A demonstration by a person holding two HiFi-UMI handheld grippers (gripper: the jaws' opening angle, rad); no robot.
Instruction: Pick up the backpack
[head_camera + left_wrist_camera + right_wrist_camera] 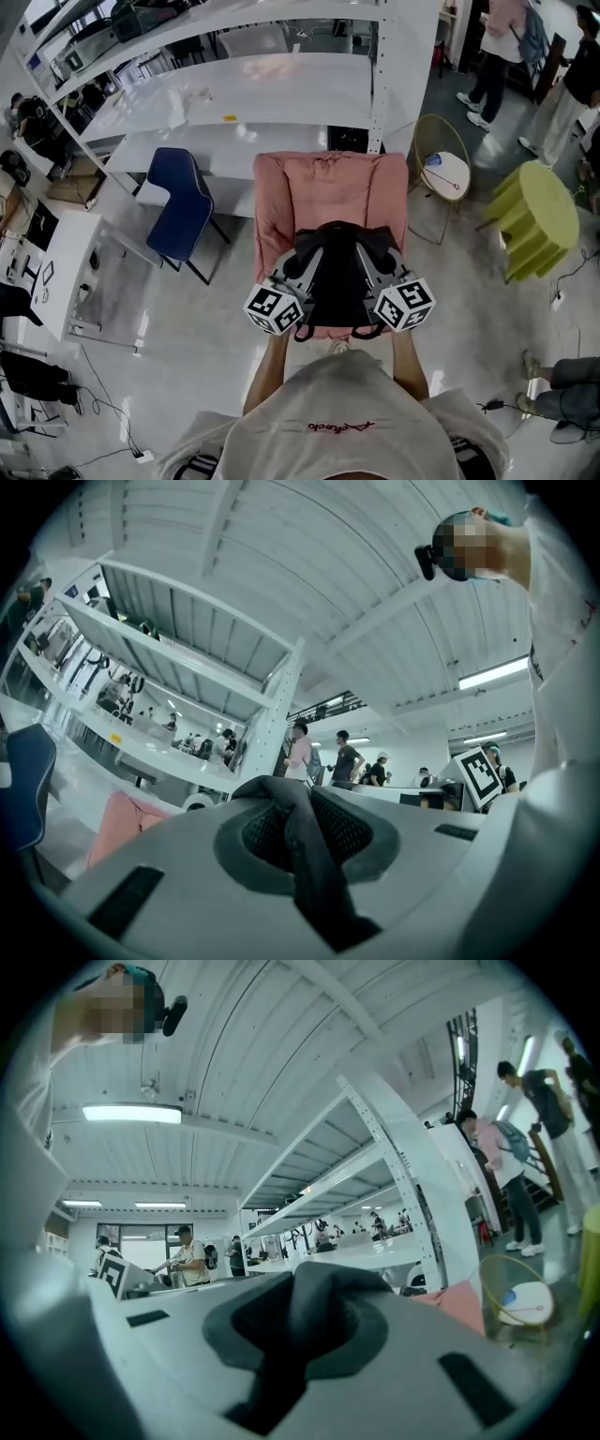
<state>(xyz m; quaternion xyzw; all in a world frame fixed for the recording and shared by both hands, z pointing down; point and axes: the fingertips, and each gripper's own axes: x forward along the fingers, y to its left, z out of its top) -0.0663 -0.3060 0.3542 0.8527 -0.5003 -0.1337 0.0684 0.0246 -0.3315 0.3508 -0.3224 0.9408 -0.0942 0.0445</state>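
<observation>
A black backpack (339,277) hangs lifted in front of the person, above the seat of a pink armchair (319,192). My left gripper (302,261) is at the pack's left side and my right gripper (379,259) at its right side. Each is shut on a dark strap of the pack. In the left gripper view a grey-black strap (302,832) runs between the nearly closed jaws. In the right gripper view a dark fold of strap (328,1309) fills the gap between the jaws. Both gripper views look out roughly level, at shelving and ceiling. The pack's underside is hidden.
A blue chair (178,202) stands left of the armchair. A white table (234,103) and a shelf post (380,75) are behind it. A round wicker chair (445,169) and a yellow-green round table (539,220) stand to the right. People (502,47) stand at the far right.
</observation>
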